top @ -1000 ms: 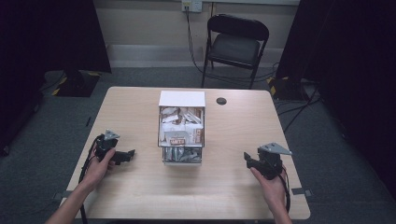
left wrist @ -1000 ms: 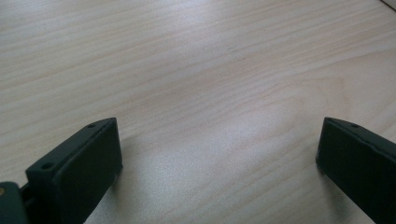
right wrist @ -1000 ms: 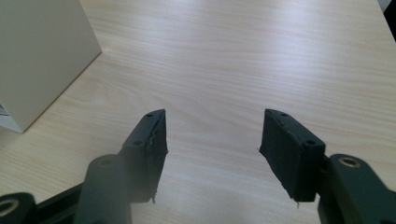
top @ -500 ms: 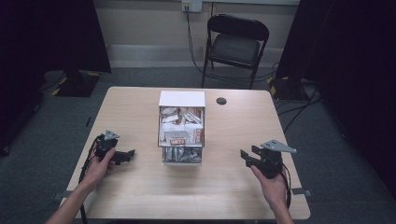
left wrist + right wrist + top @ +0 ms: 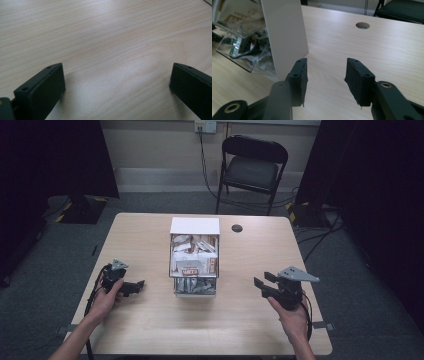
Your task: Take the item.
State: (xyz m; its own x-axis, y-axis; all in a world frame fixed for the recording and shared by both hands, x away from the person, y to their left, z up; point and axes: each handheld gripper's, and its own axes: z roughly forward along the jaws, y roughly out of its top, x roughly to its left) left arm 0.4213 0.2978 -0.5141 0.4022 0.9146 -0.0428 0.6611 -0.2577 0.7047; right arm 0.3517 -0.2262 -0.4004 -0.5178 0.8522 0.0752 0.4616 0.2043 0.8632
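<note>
Risk notes. Clear plastic dispenser box with white back panel (image 5: pixel 194 256), stuffed with packets, stands on pale wood table (image 5: pixel 150 330) between tongs, apart from both. Left gripper (image 5: pixel 134 286) jaws spread wide, empty, low over tabletop. Right gripper (image 5: pixel 261 285) jaws parted, empty, box wall (image 5: pixel 284 35) just ahead-left. Likely hazards: one-sided push slides or tips light box; jaws slip on smooth acrylic.

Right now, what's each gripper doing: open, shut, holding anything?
Left gripper: open, holding nothing, over bare table.
Right gripper: open, holding nothing, beside the clear box.
</note>
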